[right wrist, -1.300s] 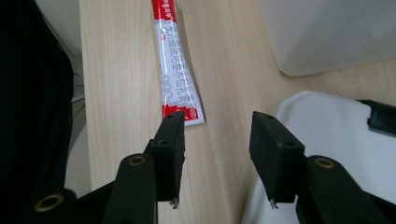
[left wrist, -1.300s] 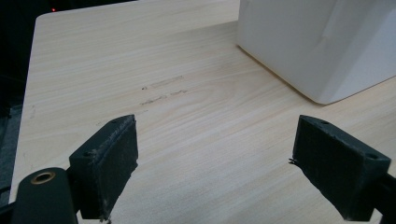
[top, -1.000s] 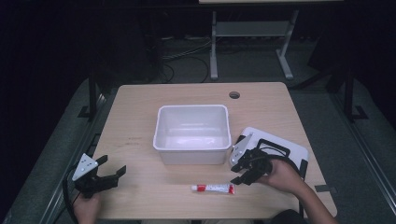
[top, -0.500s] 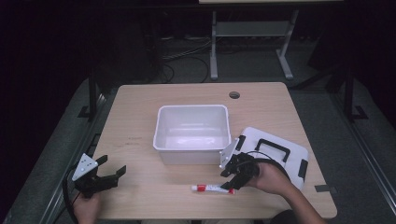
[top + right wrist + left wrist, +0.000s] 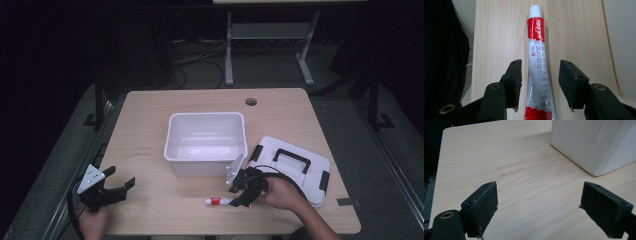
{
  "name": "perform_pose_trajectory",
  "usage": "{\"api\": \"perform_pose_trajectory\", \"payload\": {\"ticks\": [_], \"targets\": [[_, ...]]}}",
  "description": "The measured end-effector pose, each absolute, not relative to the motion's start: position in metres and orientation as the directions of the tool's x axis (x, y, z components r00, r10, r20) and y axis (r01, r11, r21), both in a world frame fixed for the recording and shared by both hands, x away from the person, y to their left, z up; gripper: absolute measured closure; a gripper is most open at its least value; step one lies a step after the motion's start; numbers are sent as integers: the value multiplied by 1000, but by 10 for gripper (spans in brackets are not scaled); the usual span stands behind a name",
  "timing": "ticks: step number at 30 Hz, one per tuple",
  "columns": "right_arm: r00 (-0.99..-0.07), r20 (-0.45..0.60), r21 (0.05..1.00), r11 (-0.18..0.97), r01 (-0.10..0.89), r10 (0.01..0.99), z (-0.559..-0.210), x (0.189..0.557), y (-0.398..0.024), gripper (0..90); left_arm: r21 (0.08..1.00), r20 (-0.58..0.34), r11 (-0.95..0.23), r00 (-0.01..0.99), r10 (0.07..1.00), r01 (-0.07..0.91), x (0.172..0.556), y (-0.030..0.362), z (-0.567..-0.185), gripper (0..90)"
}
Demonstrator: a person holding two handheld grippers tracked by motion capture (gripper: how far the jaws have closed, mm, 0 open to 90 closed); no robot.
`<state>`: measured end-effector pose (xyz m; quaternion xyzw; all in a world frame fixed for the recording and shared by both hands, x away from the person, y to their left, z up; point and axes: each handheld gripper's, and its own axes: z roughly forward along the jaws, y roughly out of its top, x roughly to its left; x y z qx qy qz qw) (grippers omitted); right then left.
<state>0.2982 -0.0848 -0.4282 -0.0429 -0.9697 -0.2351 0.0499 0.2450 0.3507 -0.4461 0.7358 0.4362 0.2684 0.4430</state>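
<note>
The right hand-held gripper (image 5: 539, 85) straddles a red-and-white tube (image 5: 537, 72) lying flat on the surface (image 5: 150, 130), low centre in the high view; its jaws stand half apart with gaps either side of the tube, not pressing it. The left hand-held gripper (image 5: 539, 210), lower left, gapes wide over bare wood, near a white bin (image 5: 206, 142)

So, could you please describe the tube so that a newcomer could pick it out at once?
Start at the white tub mid-table. In front of it, near the table's front edge, the tube lies flat, with the right gripper astride its tail. It is slim, red and silver, with a white cap.
</note>
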Motion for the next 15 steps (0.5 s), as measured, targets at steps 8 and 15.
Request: {"api": "perform_pose_trajectory", "payload": {"ticks": [8,15], "targets": [[-993,114,452,888,86,39,-436,298,-74,543,886,9,-228,475,880,405,245,351,-446,134],[-994,106,446,892,71,26,-440,297,-68,577,886,7,-227,476,879,405,245,351,-446,134]]}}
